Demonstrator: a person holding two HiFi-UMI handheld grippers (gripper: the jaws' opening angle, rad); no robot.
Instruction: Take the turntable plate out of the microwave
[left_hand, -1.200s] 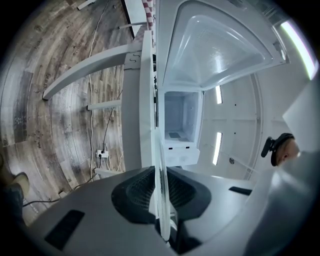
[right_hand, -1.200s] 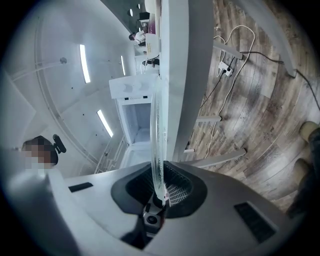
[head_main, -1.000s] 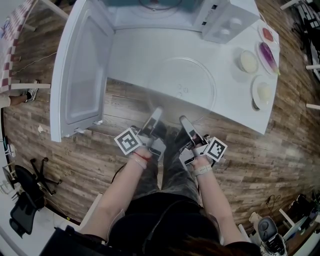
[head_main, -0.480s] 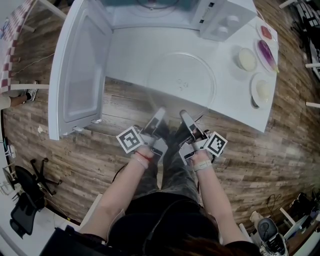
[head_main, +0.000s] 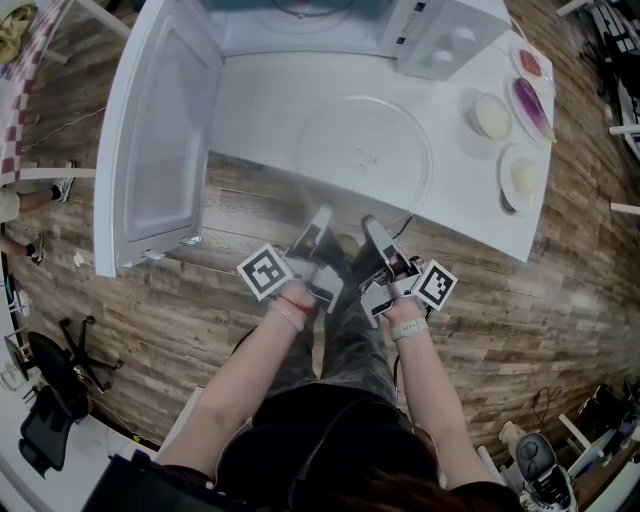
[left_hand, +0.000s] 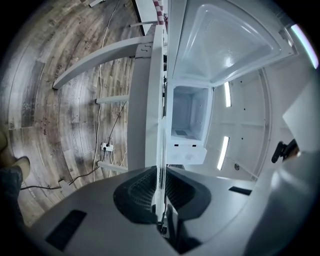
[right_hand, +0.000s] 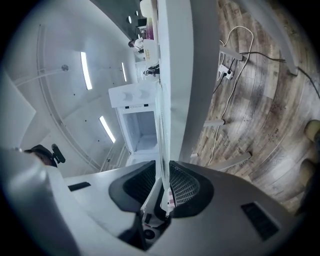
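The clear glass turntable plate (head_main: 365, 150) lies flat on the white table (head_main: 260, 110) in front of the open microwave (head_main: 440, 45). Both grippers reach level to its near rim. My left gripper (head_main: 320, 216) is shut on that rim; in the left gripper view the plate (left_hand: 161, 145) shows edge-on, pinched between the pads of the left gripper (left_hand: 161, 172). My right gripper (head_main: 371, 226) has just been opening. In the right gripper view the plate rim (right_hand: 160, 130) still stands between the jaws of the right gripper (right_hand: 162, 167), with a gap beside it.
The microwave door (head_main: 160, 140) hangs open to the left, out over the wooden floor. Small dishes with food (head_main: 493, 117) (head_main: 525, 180) (head_main: 533, 105) stand at the table's right end. The person's legs are below the grippers.
The plate has slid further onto the table, away from the person, so less of it overhangs the near edge. Both grippers followed it slightly.
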